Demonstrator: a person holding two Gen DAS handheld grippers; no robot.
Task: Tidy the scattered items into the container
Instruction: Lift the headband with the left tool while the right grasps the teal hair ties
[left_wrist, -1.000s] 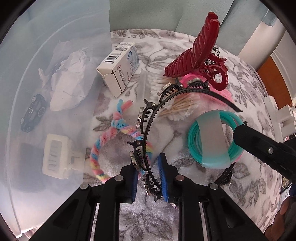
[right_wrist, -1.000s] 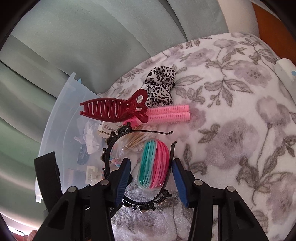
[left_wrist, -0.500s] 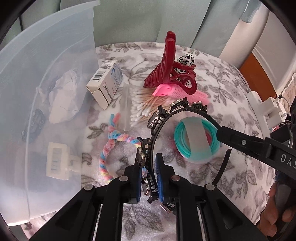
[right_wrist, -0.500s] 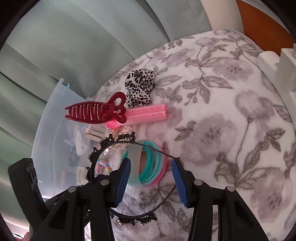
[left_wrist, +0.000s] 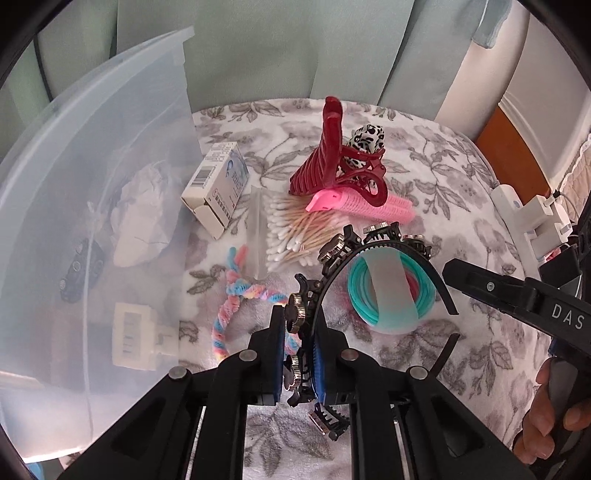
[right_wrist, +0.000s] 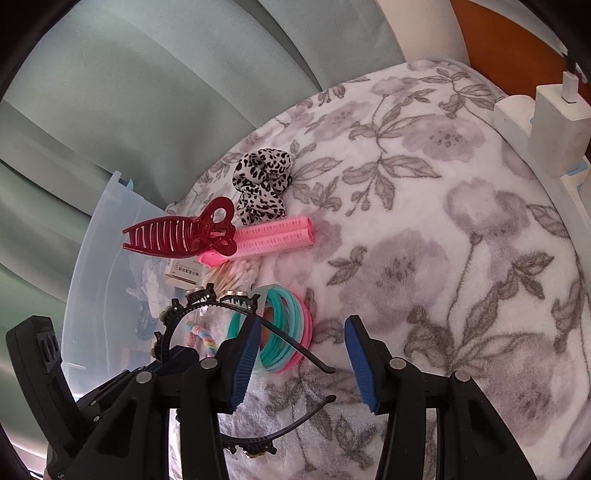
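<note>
My left gripper is shut on a black headband set with jewelled ornaments and holds it lifted off the floral blanket. The band's arc also shows in the right wrist view, with its thin ends reaching between my right fingers. My right gripper hangs open above the blanket, gripping nothing. A bundle of teal and pink rings lies just left of it. The translucent plastic bin stands at the left and holds a crumpled tissue, a toy car and a white adapter.
On the blanket lie a red claw clip, a pink roller, a leopard scrunchie, cotton swabs, a small box and a pastel twisted cord. A white power strip sits at the right edge. Green curtains hang behind.
My left gripper closed on the headband and raised it off the blanket. My right gripper, which straddled the ring bundle, has shifted to the right of it.
</note>
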